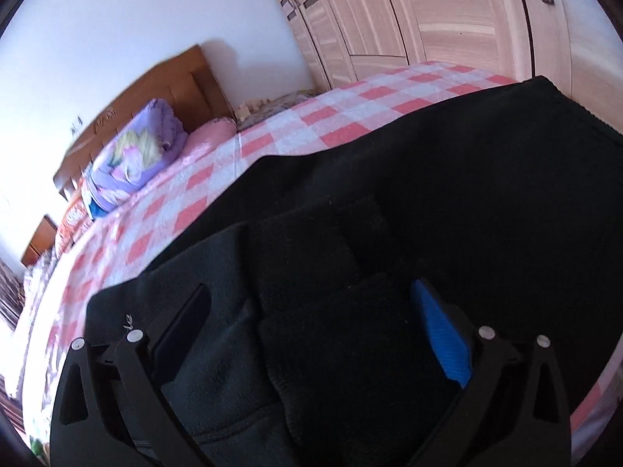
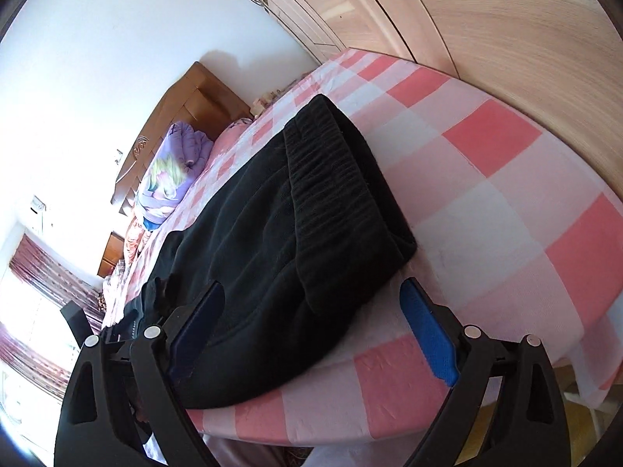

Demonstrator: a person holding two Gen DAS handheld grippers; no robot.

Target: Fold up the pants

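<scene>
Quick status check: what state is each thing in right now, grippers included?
pants: lying on the bed, partly folded, ribbed waistband end on top
left gripper: open, over the pants, gripping nothing
right gripper: open, at the pants' near edge, gripping nothing
quilt: bundled by the headboard
wardrobe doors: shut

Both grippers are showing black plastic frames, silver round screws, and fingers wearing blue textured pads.

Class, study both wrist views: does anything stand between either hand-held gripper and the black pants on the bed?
Nothing visible does. The left hand-held gripper is open directly over the black pants, and the right hand-held gripper is open at their near edge on the checked bedsheet. The purple quilt lies far off.
</scene>
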